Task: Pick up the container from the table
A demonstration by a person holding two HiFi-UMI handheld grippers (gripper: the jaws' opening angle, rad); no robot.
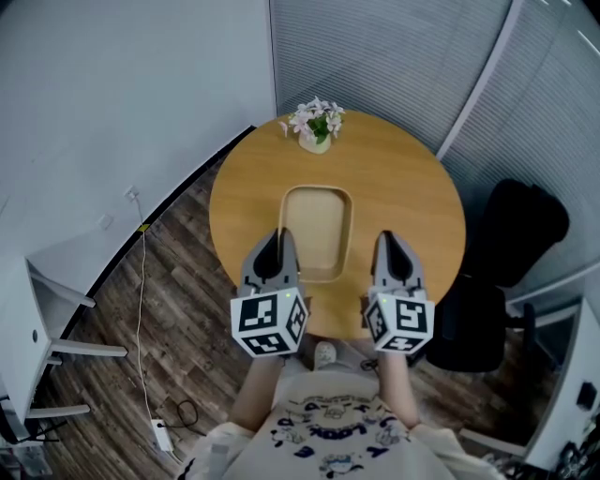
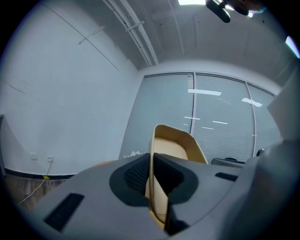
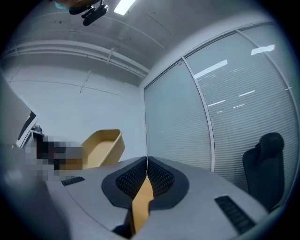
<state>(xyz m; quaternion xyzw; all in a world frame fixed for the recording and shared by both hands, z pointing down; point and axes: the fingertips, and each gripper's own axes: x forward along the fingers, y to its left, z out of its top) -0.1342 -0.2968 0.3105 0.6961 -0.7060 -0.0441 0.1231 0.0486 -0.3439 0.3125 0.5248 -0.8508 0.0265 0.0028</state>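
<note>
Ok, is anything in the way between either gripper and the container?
Nothing visible stands between them. The left gripper and the right gripper are each shut on the near rim of the container, one at each side.

- The right gripper fills the lower half of the frame, its grey body spreading to both bottom corners.
- Its two dark, ribbed pads are pressed together on a thin tan edge that runs down between them at lower centre.
- That edge belongs to the container, whose tan, open tub shows tilted at left of centre, above the gripper body.
- A glazed wall with closed blinds takes up the right half.
- A dark chair stands at the lower right against the blinds.
- A plain white wall fills the left, and a ceiling light glows at the top.
</note>
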